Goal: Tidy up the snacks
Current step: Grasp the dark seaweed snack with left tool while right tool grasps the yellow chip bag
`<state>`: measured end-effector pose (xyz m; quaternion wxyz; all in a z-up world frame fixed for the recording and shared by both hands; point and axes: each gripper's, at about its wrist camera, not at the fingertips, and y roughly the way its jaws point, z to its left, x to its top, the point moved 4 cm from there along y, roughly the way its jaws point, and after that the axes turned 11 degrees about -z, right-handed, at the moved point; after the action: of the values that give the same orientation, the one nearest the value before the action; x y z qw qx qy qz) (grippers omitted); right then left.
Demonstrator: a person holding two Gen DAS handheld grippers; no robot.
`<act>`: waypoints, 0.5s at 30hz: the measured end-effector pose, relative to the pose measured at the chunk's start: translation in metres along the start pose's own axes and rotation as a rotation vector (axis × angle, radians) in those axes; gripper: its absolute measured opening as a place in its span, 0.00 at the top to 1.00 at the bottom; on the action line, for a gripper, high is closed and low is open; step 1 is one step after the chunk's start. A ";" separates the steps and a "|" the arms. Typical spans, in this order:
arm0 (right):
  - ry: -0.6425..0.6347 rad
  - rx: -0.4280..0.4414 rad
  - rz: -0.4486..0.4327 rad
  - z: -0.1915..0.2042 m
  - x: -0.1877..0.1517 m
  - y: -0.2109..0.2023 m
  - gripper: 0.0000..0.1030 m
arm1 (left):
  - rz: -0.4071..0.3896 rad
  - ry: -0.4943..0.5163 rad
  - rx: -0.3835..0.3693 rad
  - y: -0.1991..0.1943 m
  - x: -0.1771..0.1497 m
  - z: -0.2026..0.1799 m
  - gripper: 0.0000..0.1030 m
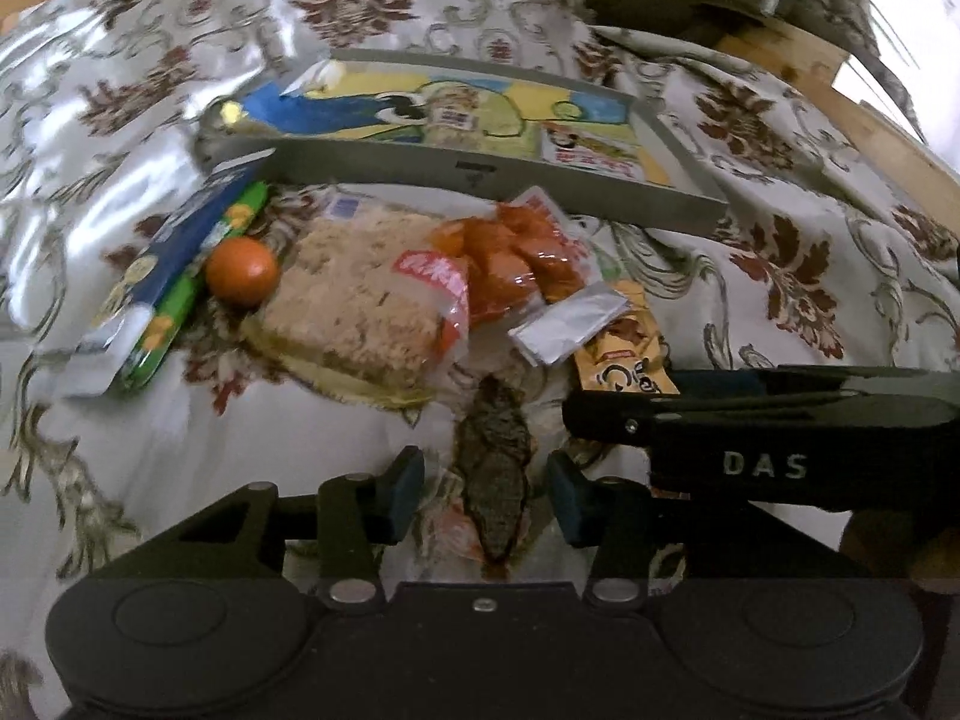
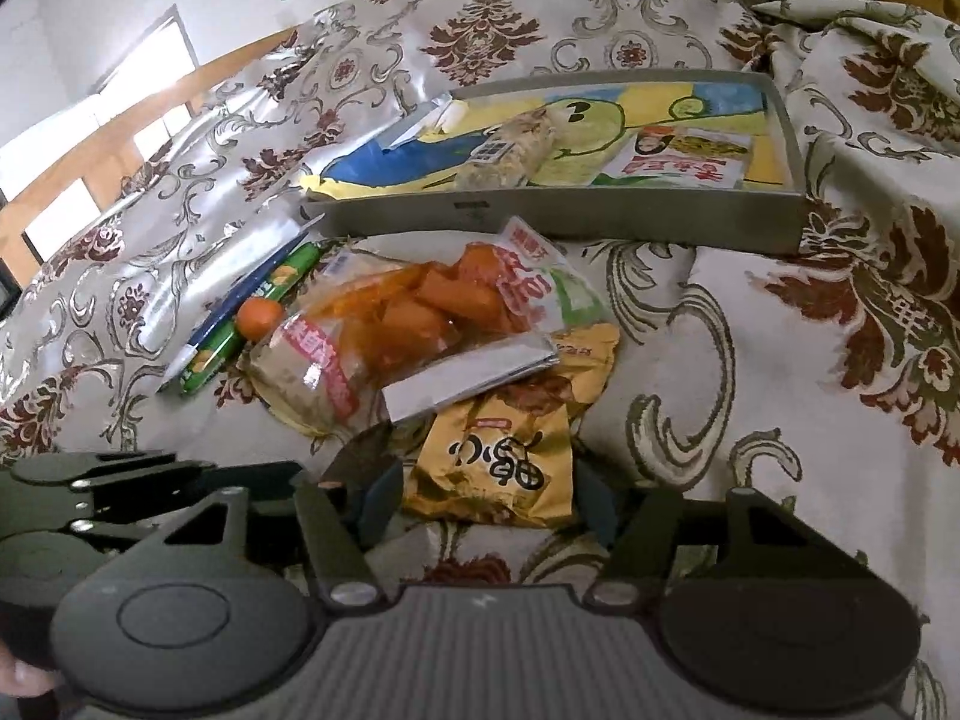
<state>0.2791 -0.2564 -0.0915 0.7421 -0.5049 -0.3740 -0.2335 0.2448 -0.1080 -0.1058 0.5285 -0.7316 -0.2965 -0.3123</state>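
Closest to the left wrist camera, the left gripper (image 1: 486, 501) has a clear packet with a dark dried fish (image 1: 495, 480) between its two blue pads (image 1: 401, 498). Its jaws stand narrow, but a small gap shows on each side of the fish, so it is hard to tell if the pads press on the packet's clear wrap.

Just beside it, the right gripper (image 2: 480, 495) sits around a yellow snack bag (image 2: 498, 468). Both pads are right at the bag's sides, one on each side. Whether they squeeze the bag cannot be told.

More snacks lie in a pile on the flowery cloth (image 2: 780, 360). A rice cake pack (image 1: 360, 300) lies next to a small orange ball (image 1: 242, 270). A bag of orange pieces (image 1: 516, 258) rests partly on the rice cake pack. A silver packet (image 1: 564, 324) lies on top of the yellow bag. A long blue and green packet (image 1: 174, 276) lies at the left of the pile.

Behind the pile stands a flat grey tray (image 2: 600, 216) with a cartoon picture inside. A snack bar (image 2: 510, 150) and a red and white packet (image 2: 690, 159) lie in it.
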 end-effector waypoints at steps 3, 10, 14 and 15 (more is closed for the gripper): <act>-0.008 -0.007 -0.001 0.001 -0.002 0.004 0.36 | -0.009 -0.038 0.020 -0.006 -0.004 0.001 0.55; -0.014 -0.036 0.004 0.004 -0.003 0.005 0.42 | -0.024 -0.056 0.037 -0.016 -0.008 0.003 0.55; -0.026 -0.038 0.010 0.008 -0.004 0.002 0.42 | -0.032 -0.044 0.048 -0.021 -0.010 0.003 0.55; -0.027 -0.037 0.010 0.009 -0.004 0.002 0.42 | -0.035 -0.043 0.049 -0.022 -0.011 0.002 0.55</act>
<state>0.2755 -0.2477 -0.0938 0.7287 -0.5234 -0.3772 -0.2296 0.2214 -0.1010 -0.1017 0.5341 -0.7197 -0.3282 -0.2983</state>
